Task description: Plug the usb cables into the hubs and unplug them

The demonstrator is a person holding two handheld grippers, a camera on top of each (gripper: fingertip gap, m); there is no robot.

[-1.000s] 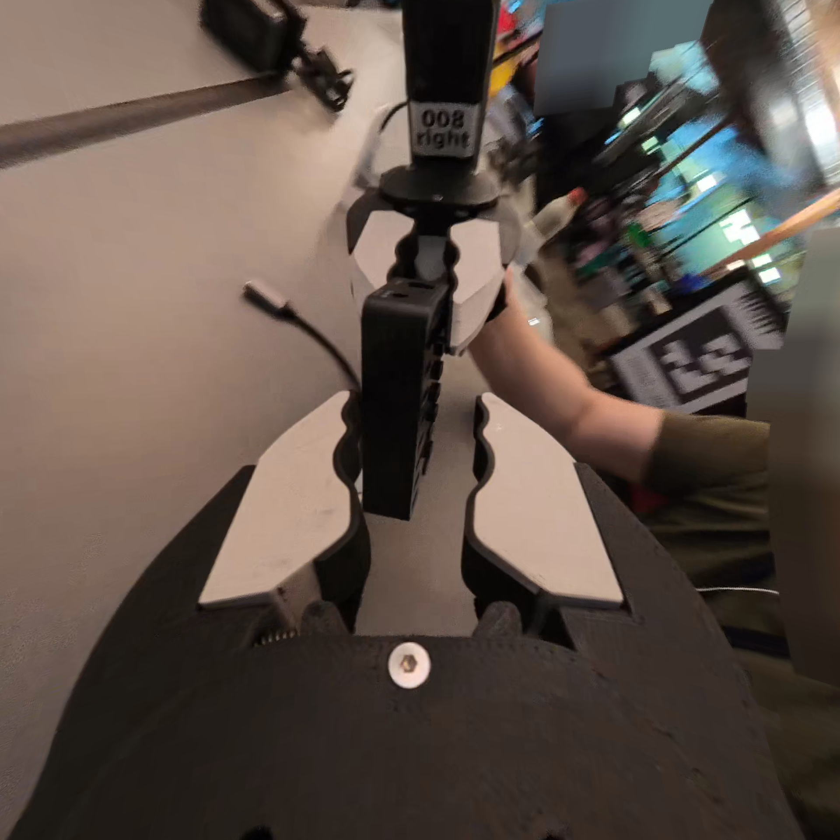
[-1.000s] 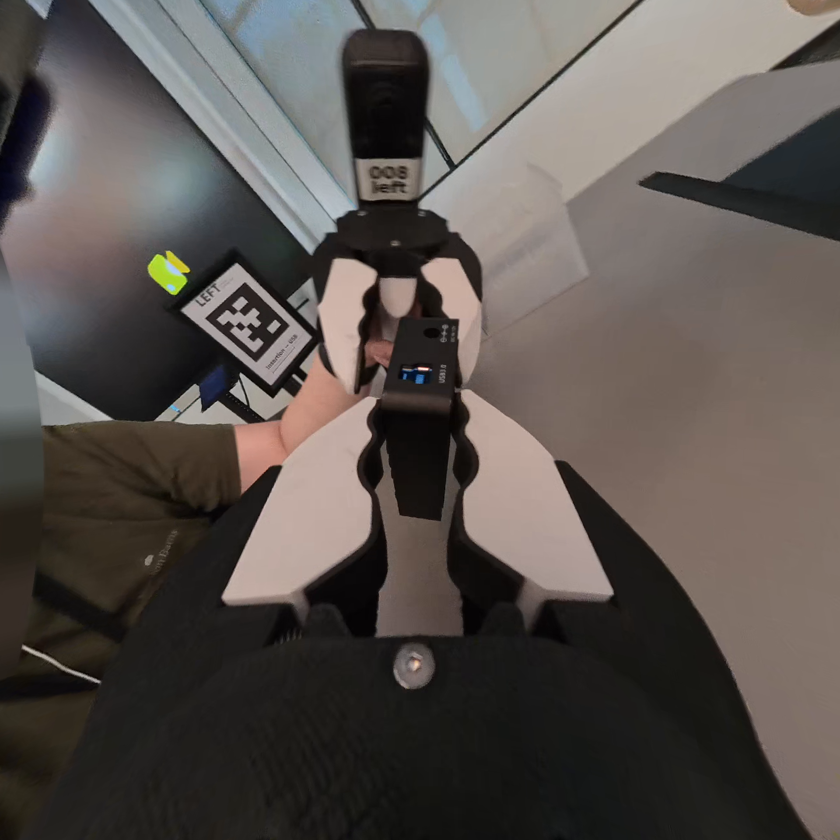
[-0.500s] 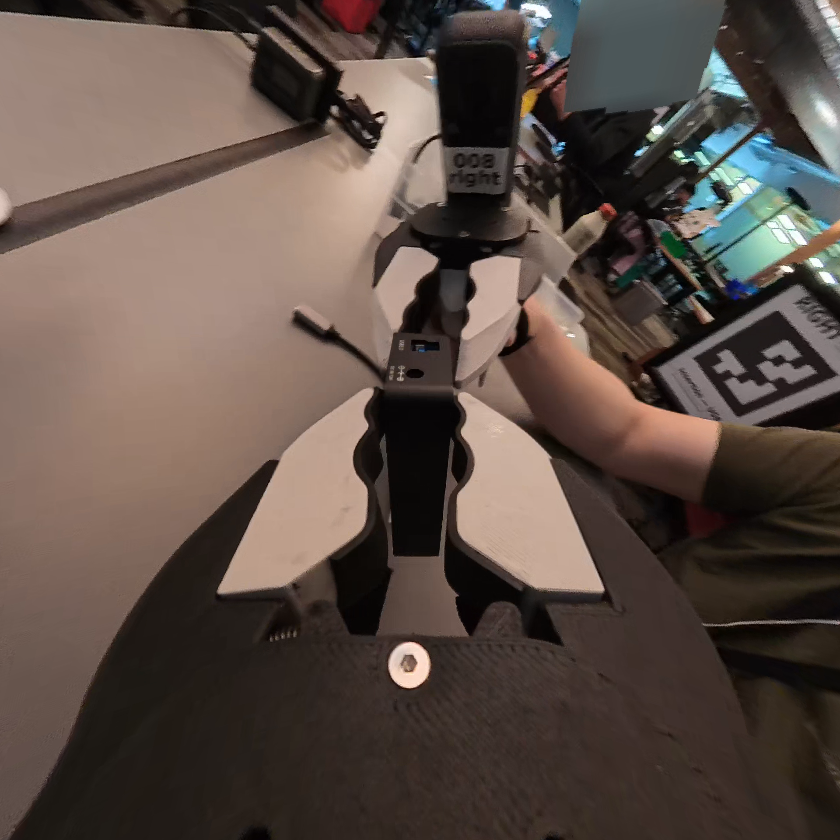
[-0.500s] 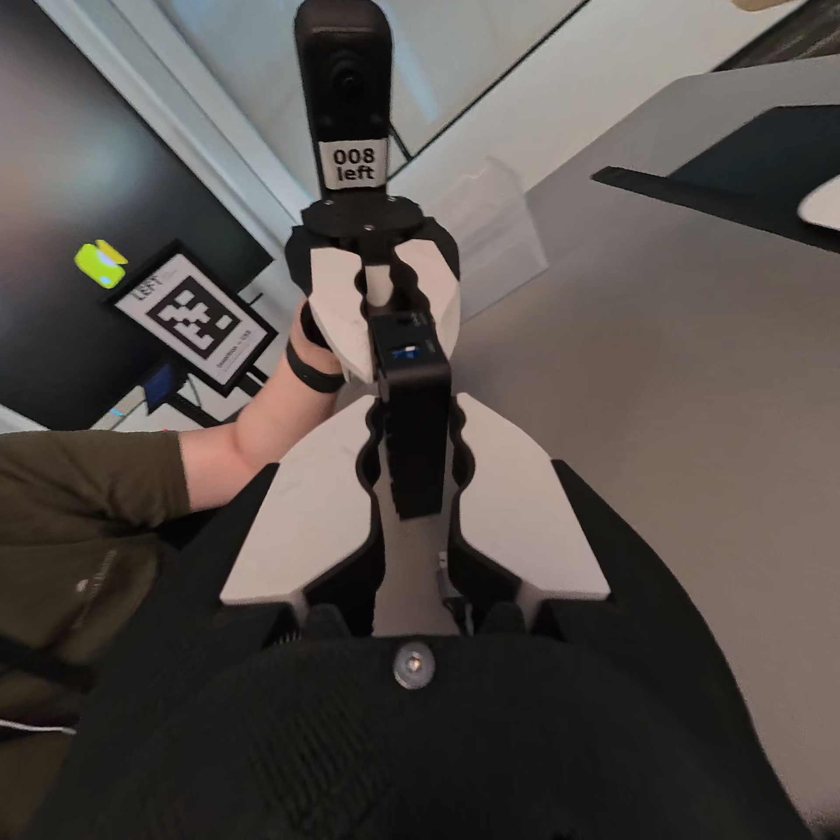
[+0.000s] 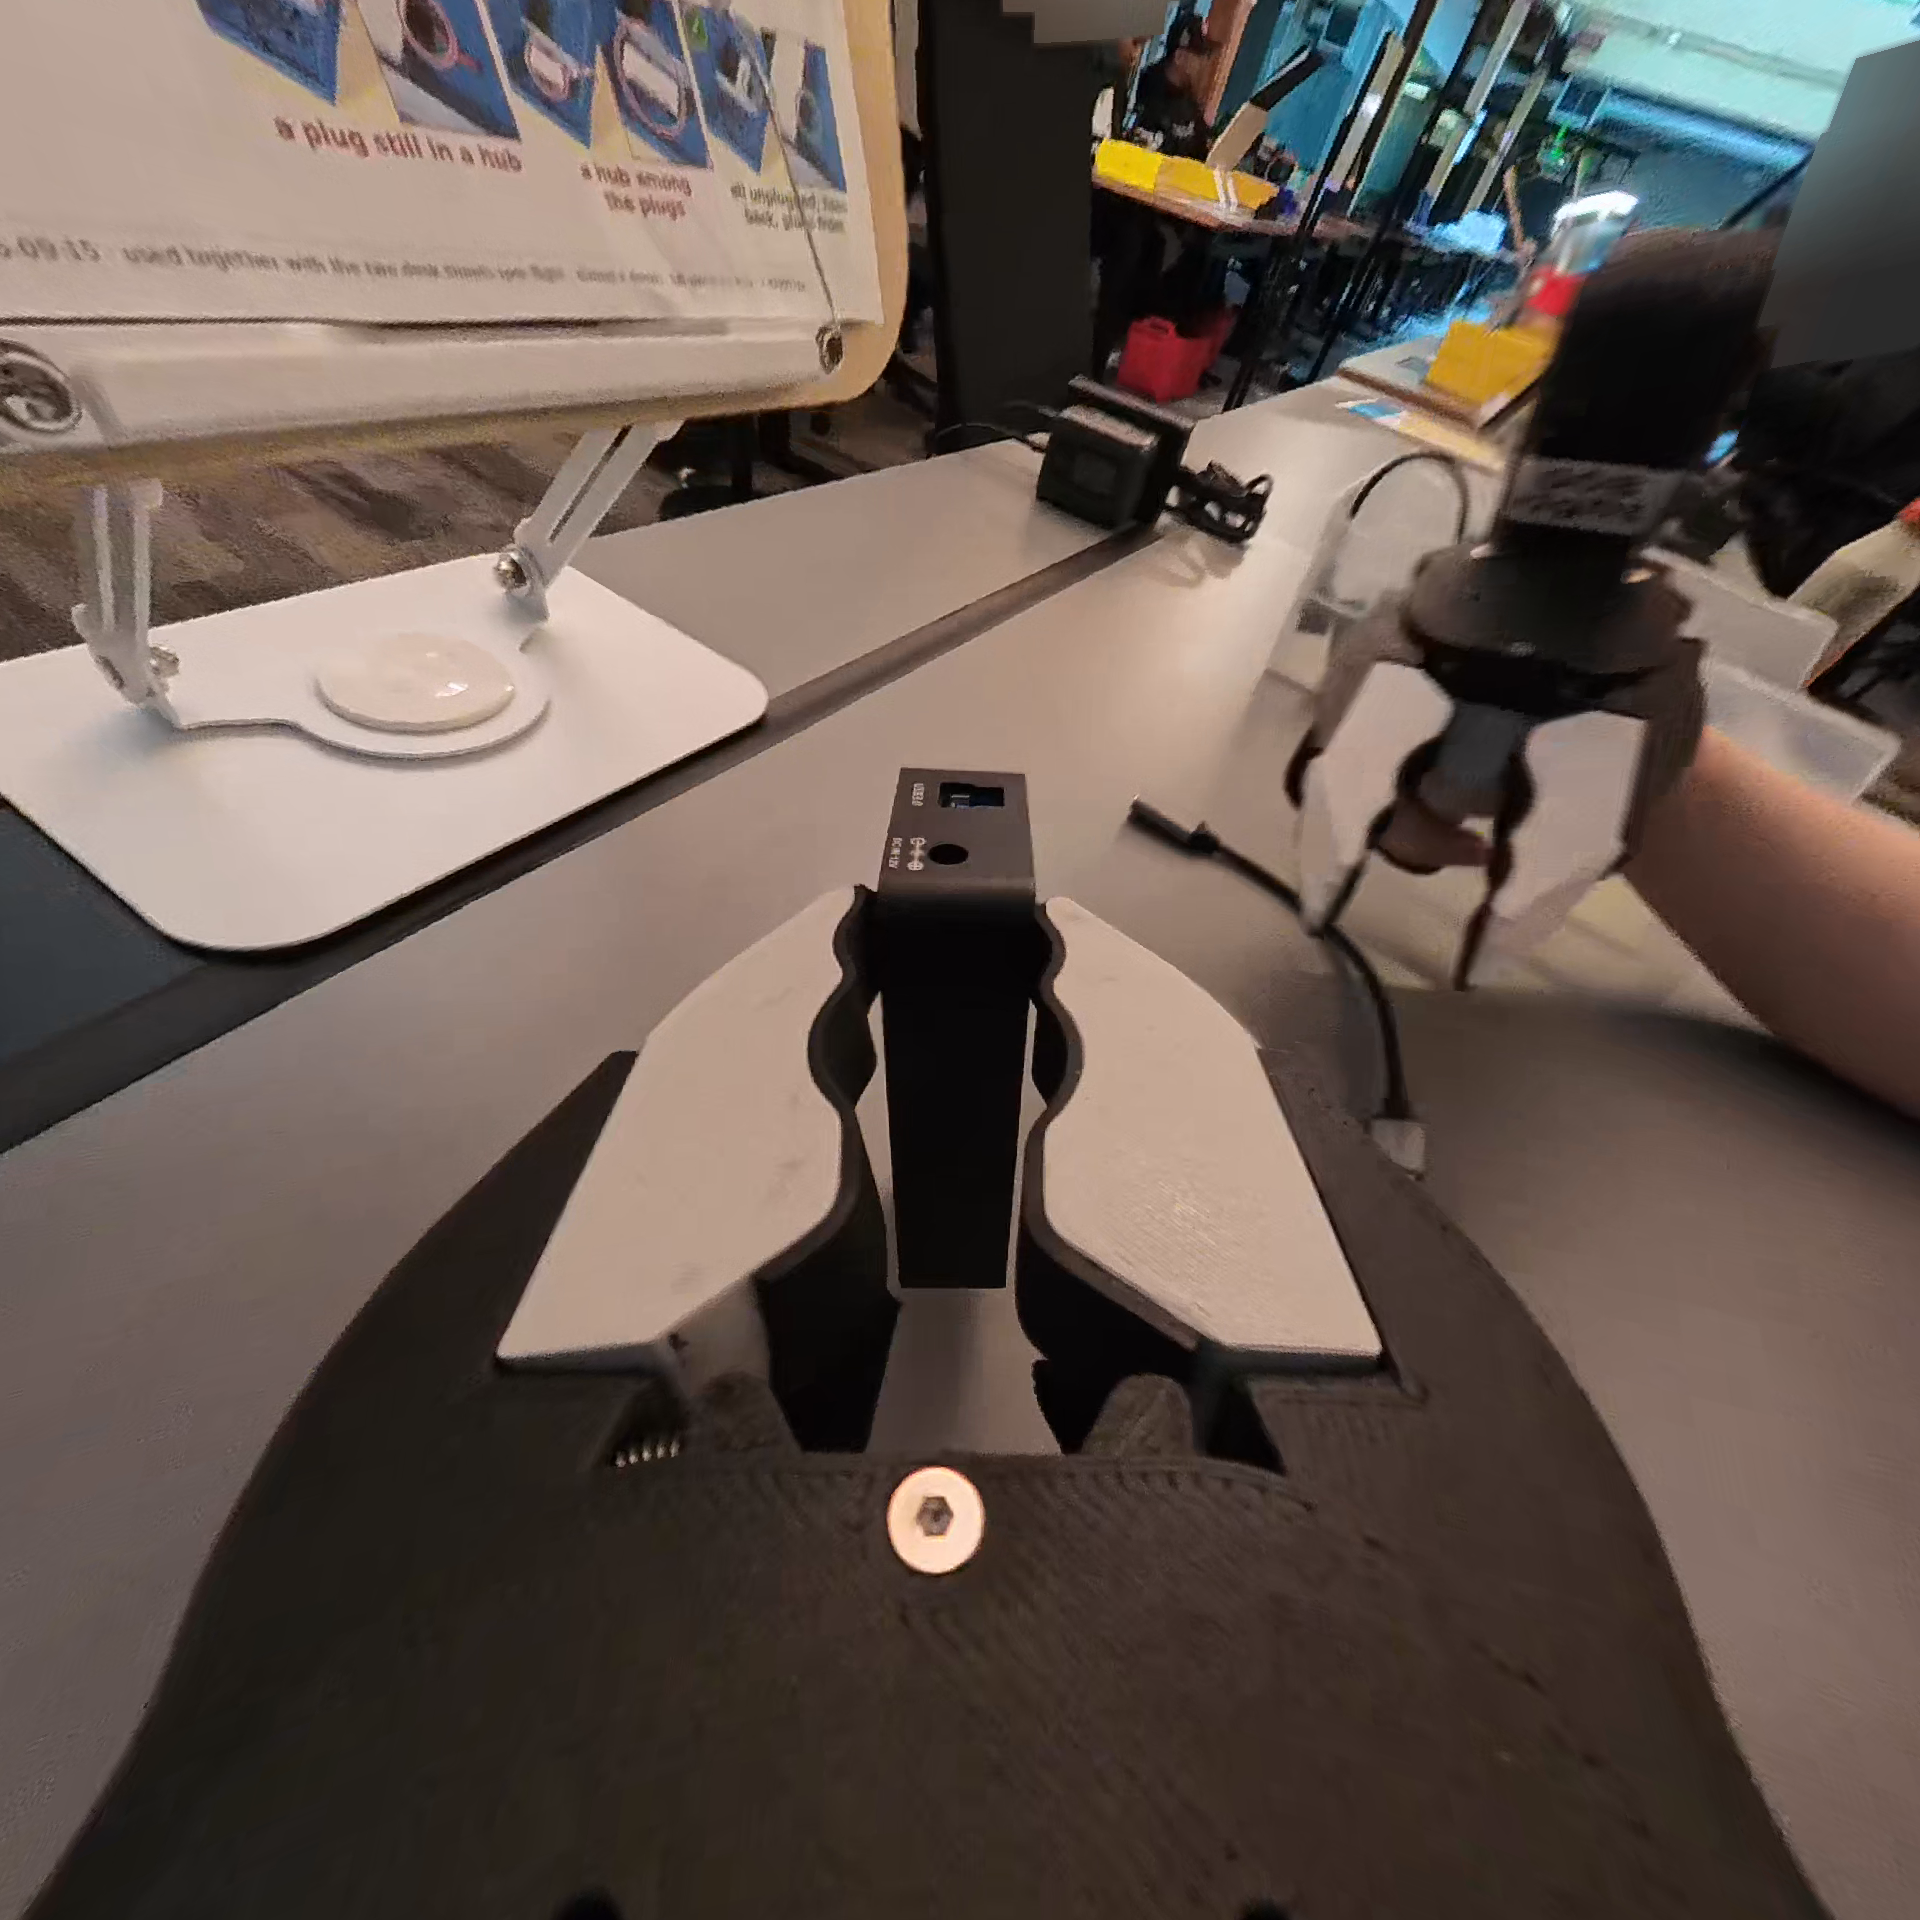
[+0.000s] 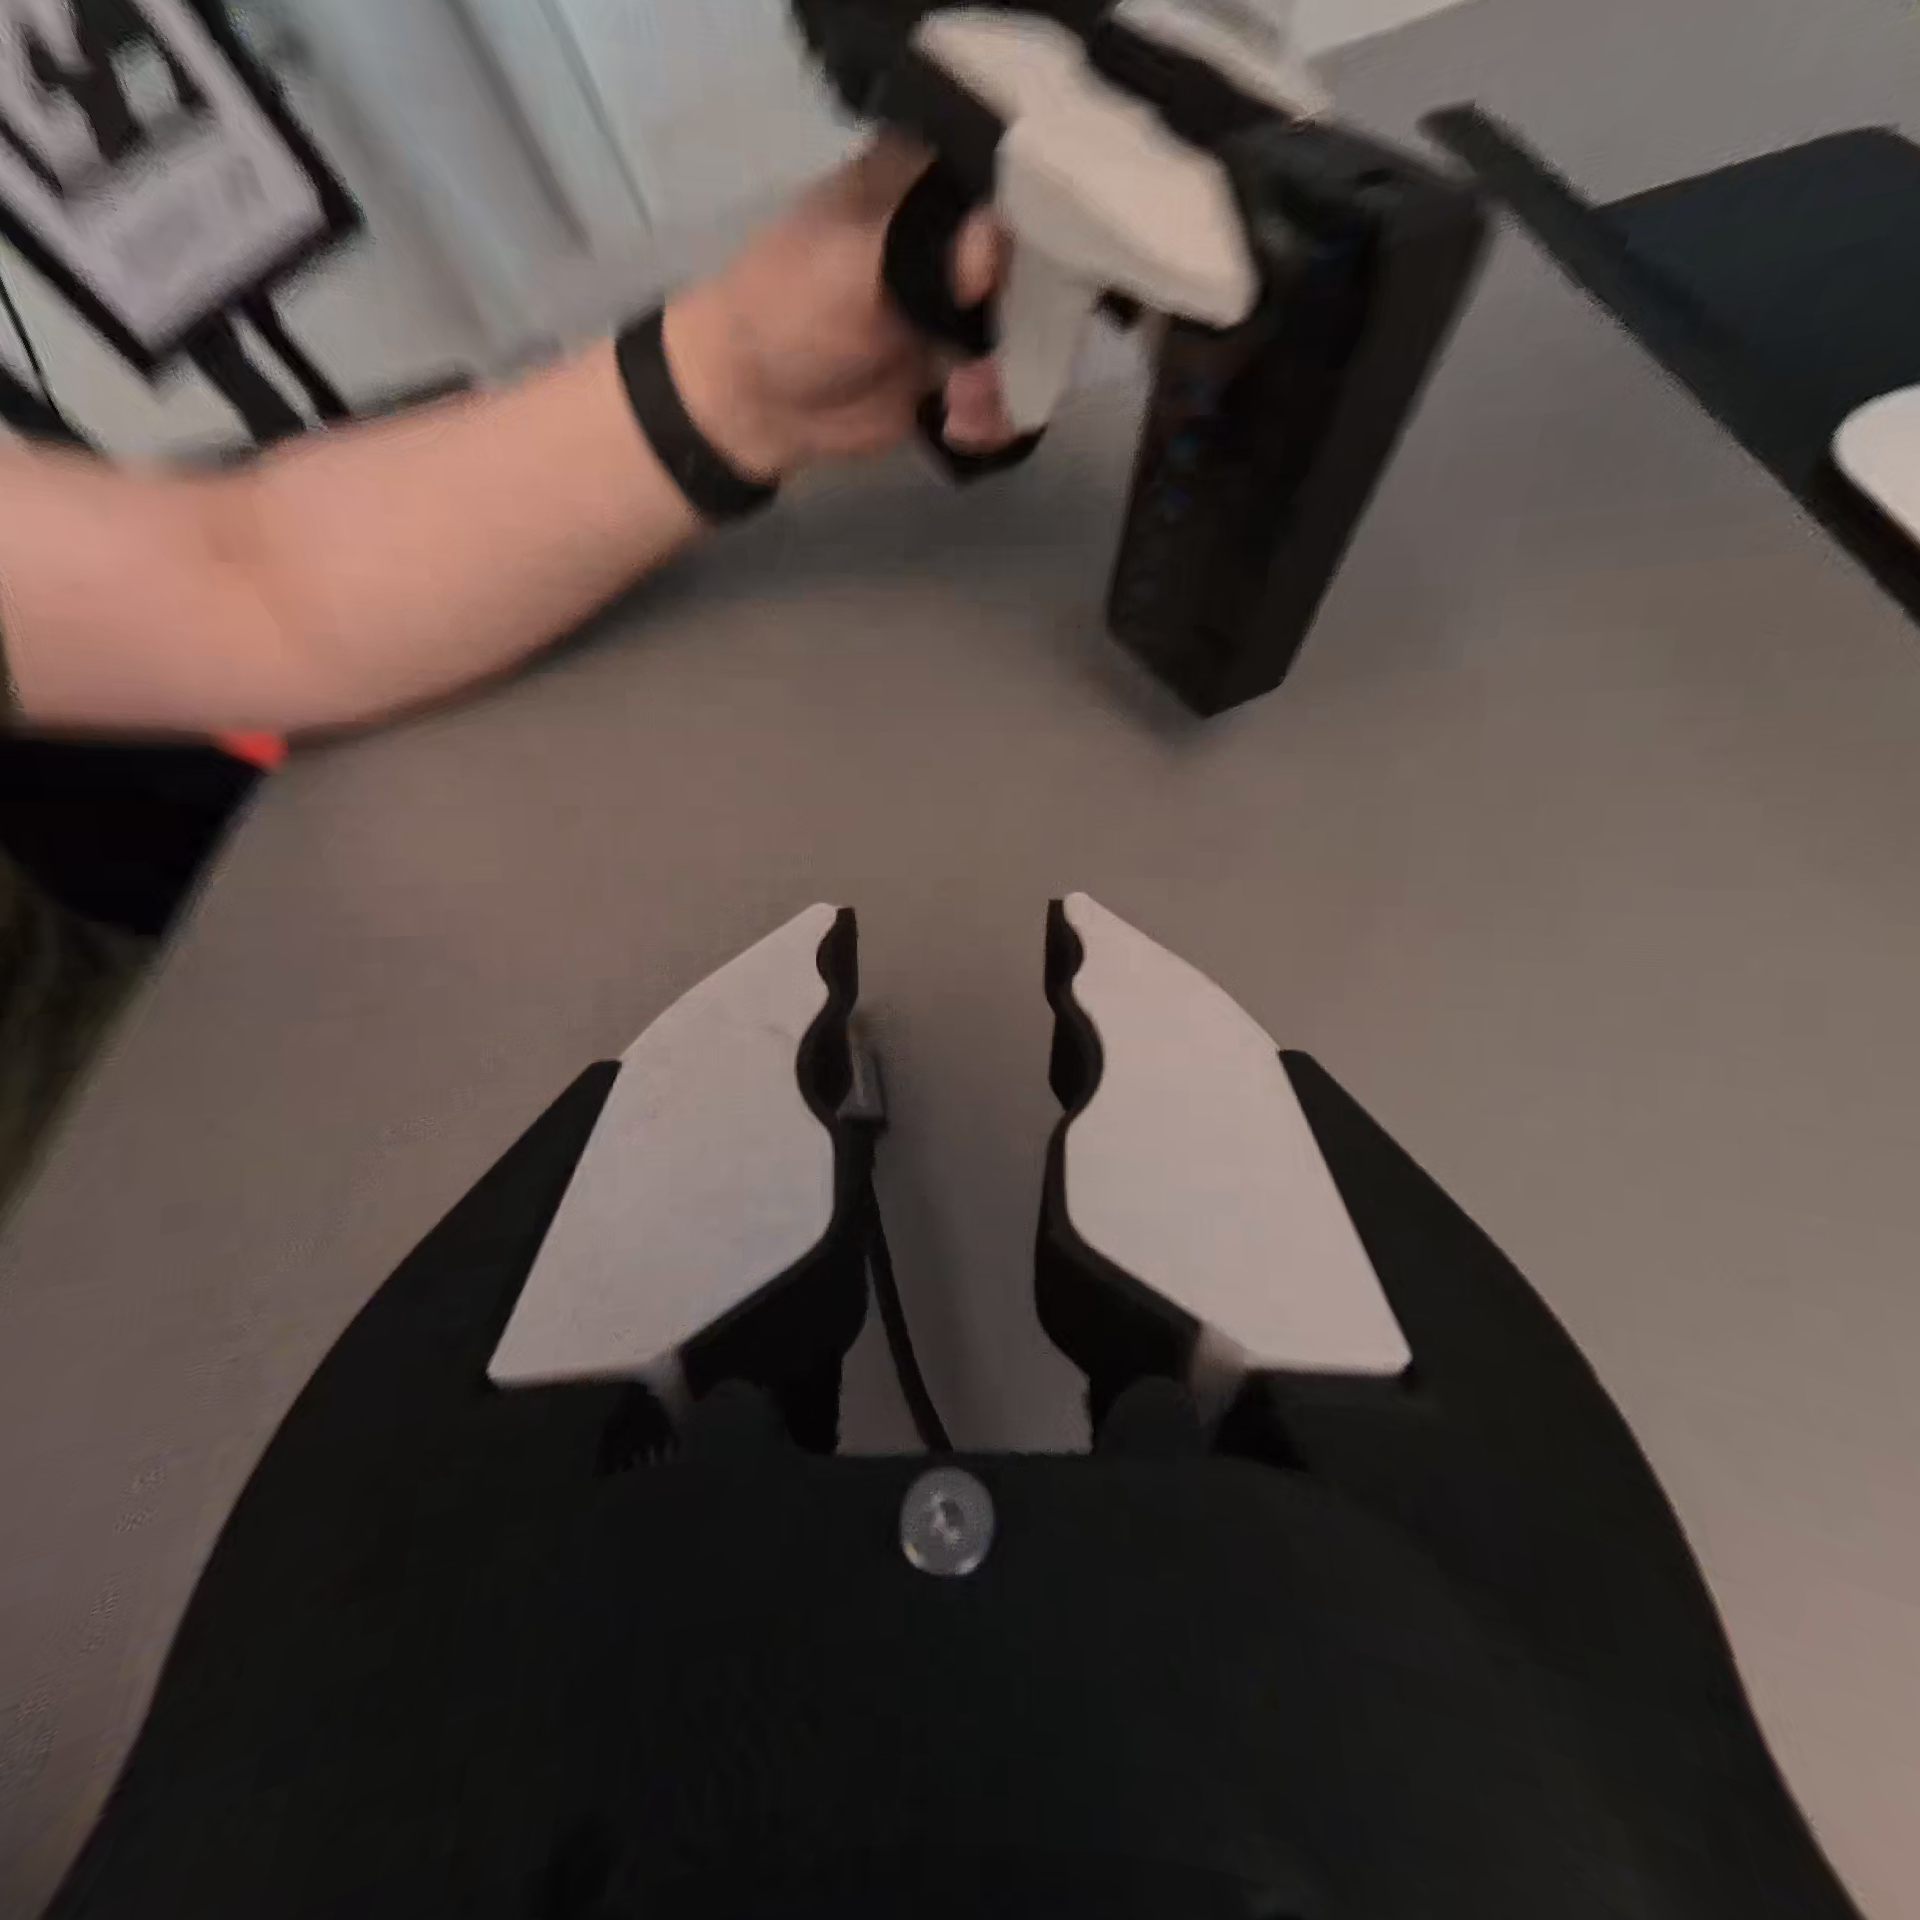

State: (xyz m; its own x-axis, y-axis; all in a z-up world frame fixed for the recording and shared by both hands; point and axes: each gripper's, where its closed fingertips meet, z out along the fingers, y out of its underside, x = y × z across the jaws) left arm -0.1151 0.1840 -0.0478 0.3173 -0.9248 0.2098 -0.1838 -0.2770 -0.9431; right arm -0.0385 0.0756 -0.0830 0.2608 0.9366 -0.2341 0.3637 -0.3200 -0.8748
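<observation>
Hub (image 5: 951,1039): a long black box, clamped between the two white fingers of the left tongs (image 5: 951,925) and raised above the grey surface (image 5: 312,1195). Its far end face pokes out past the fingertips, showing a blue-lined port above a round socket. In the right wrist view the same hub (image 6: 1278,447) hangs tilted from the left tongs (image 6: 1195,260), blurred, its lower end close to the surface (image 6: 1455,935); whether it touches cannot be told.

Right of the hub, a black usb cable (image 5: 1361,997) lies on the surface, its plug (image 5: 1164,826) pointing far-left. The right tongs (image 5: 1392,935) hang just above it, fingers spread apart and gripping nothing. From their own camera, the right tongs (image 6: 951,914) stand apart with the plug (image 6: 864,1086) lying below, just beside the inner edge of the left-hand finger; contact cannot be told.

Far left on the surface stands a white stand (image 5: 364,727) carrying a printed sheet (image 5: 416,156). Farther back sits a small black box (image 5: 1107,462) with wires. Behind the right tongs is a clear plastic container (image 5: 1766,707); its contents cannot be made out.
</observation>
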